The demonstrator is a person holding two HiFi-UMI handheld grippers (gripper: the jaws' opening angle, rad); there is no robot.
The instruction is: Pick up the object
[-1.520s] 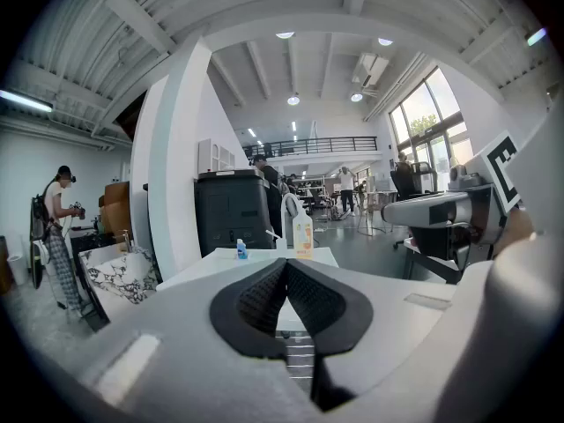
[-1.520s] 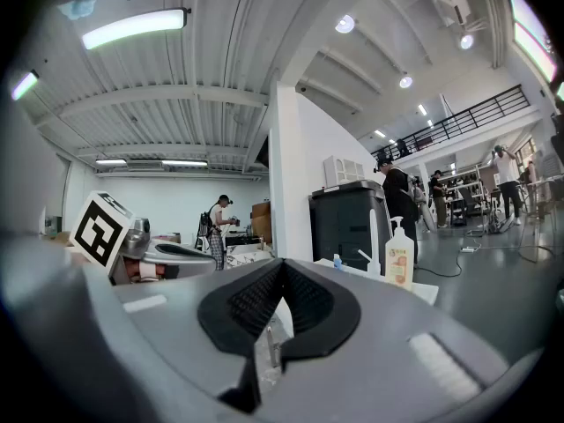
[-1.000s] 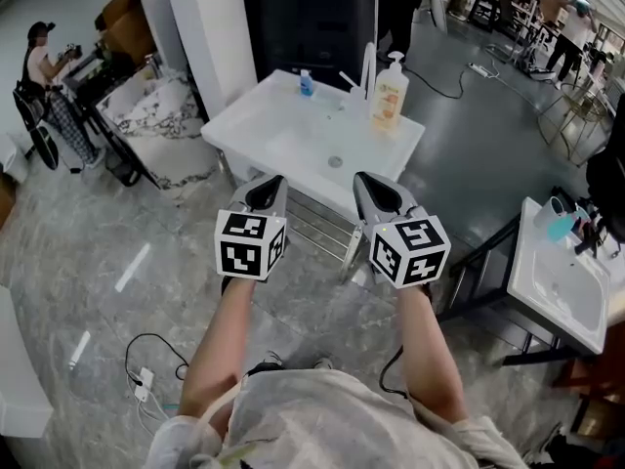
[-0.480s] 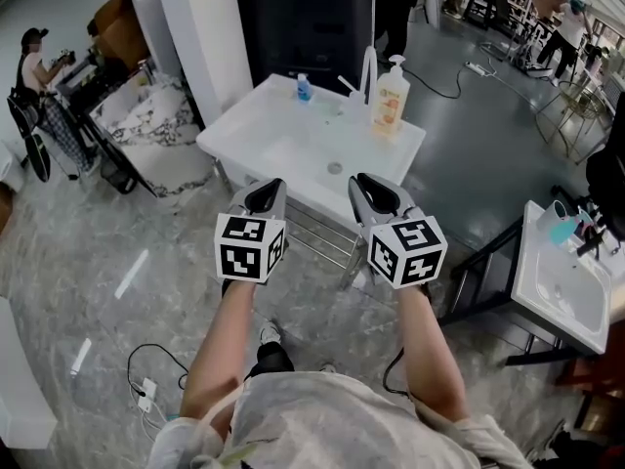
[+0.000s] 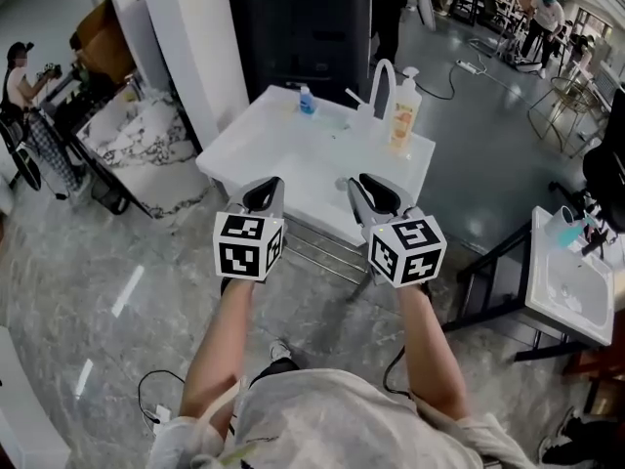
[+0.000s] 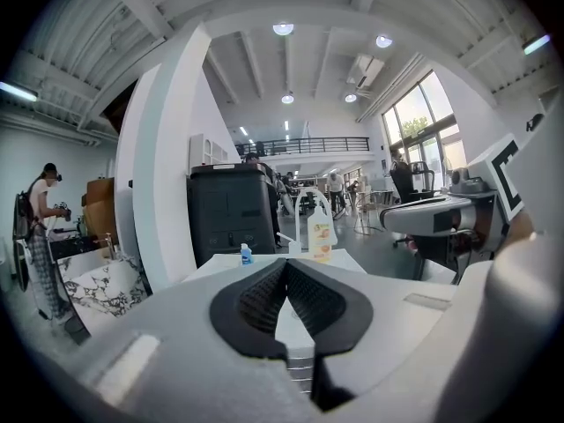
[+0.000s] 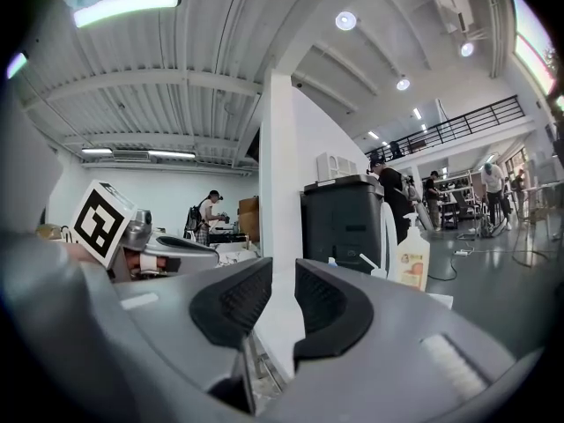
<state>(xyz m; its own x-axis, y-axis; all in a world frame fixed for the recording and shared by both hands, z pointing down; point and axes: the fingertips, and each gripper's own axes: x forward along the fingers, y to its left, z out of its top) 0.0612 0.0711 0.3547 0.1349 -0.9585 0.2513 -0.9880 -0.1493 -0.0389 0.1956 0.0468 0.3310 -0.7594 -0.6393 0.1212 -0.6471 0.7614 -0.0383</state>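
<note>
— White, that sink [image 5: 293,154]. A soap bottle [image 5: 403,115] with an orange label stands at its back edge, next to the tap [image 5: 383,78]. A small blue bottle [image 5: 307,102] stands further left.
— Which one should the person pick up?
— The task does not say. Maybe the soap bottle. Both are well away from the grippers.
— Are the grippers ready?
— The left gripper [image 5: 262,195] has its jaws pressed together, with nothing in them. The right gripper [image 5: 376,195] has just been opening its jaws. They stand a little apart, also with nothing between.
— So what would help?
— The person should get closer and open the right jaws much wider. Then slide them around the bottle's middle, keeping it upright, before squeezing.
</note>
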